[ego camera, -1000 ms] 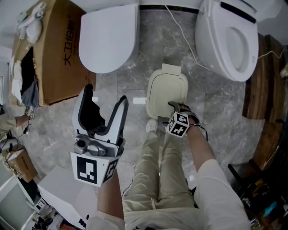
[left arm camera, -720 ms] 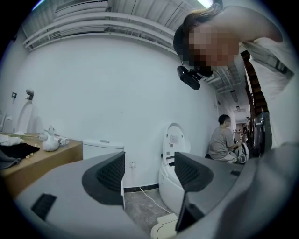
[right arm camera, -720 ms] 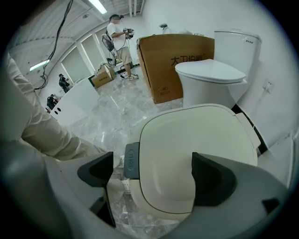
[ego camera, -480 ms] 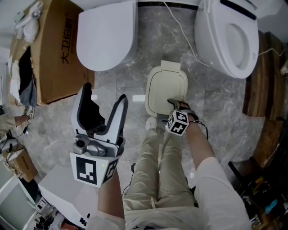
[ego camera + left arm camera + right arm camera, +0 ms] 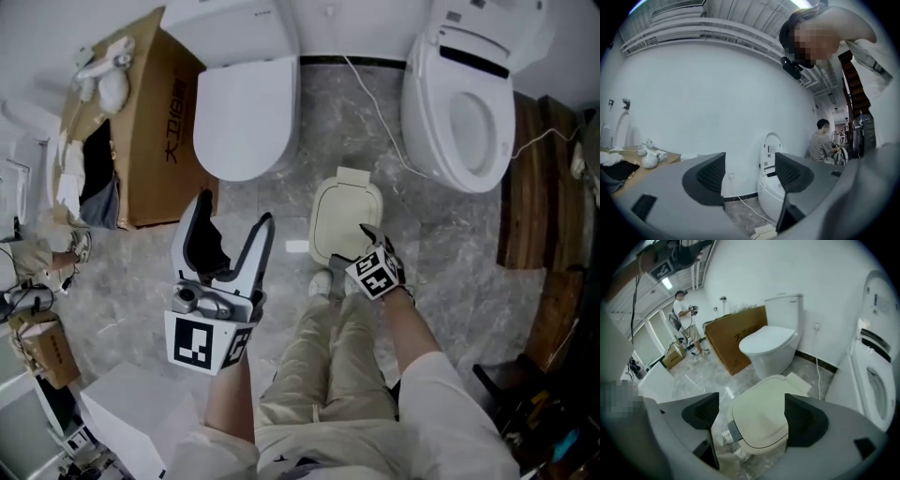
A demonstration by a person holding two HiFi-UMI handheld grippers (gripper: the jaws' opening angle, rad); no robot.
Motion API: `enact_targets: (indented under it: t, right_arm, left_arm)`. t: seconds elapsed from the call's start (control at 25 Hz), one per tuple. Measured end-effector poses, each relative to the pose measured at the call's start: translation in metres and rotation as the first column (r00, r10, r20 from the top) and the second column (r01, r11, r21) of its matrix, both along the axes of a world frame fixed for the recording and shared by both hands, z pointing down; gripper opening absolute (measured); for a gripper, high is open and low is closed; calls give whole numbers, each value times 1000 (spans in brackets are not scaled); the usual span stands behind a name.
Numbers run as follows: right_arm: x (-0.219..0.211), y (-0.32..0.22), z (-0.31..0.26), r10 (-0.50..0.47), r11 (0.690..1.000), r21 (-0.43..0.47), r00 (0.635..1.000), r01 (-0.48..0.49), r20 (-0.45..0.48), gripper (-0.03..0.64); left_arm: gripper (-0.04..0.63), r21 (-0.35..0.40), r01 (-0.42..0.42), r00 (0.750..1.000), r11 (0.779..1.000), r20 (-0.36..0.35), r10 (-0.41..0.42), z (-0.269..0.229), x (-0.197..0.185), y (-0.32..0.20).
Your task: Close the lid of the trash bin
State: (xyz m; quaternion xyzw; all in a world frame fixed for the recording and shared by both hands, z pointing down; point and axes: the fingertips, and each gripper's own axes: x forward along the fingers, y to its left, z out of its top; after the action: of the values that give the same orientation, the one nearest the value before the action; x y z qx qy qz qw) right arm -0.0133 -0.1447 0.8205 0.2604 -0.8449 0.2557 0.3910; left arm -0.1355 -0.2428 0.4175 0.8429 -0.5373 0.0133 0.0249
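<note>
Far left: 1 large brown cardboard box [image 5: 155,141], open at its left side w/ dark cloth [image 5: 94,178] and white bits inside. Below it, at the frame edge, is 1 smaller brown carton [image 5: 42,347]. Toilets: 2. The first, a white ceramic toilet w/ its lid down [image 5: 246,112], stands just right of the big box. In front of it the left gripper [image 5: 234,214] is held up off the floor, its white-and-black fingers [image 5: 257,251] spread wide w/ nothing btwn them; its own view shows only wall and the far toilet thru the gap. Next, 1 white slip of paper [image 5: 296,247] lies on the floor. Centre: 1 cream plastic pedal trash bin [image 5: 345,217] on the grey marble floor [image 5: 441,244], btwn the 2 toilets and just ahead of the person's shoes. Its lid lies flat down on the body, so contents can't be seen. The right gripper [image 5: 364,242] hangs over the bin's near edge, angled down. Its fingers have just closed a little but stand wide apart, w/ the lid seen btwn them, not touched. Right: 1 white cable [image 5: 373,105] runs across the floor to the second white toilet, seat lid raised [image 5: 464,103], bowl open. Far right: dark wooden boards [image 5: 534,187].
</note>
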Motion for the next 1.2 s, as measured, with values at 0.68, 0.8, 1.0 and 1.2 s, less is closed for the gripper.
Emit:
enact_targets:
  t: [0.68,0.8,1.0,1.2]
  right_arm:
    - [118,-13,-469,389,625,444,750,-642,536,345]
    - [124,11,-510,370,562,432,681,-705,632,291]
    - [125,47,-543,346,506,466,666,-726,661,205]
    - [137,67,-557,364,425,555,696,-715,618,56]
  left_arm:
    - [305,179,-56,995,982,-74,70,-211,33,103]
    - [290,199,-80,993,977,-66,95,-223,41,123]
    - [150,238,-126,979,963,-129,160,-237,61,147]
    - [-3,184,-157,978,970,-105,178,-222,77,157]
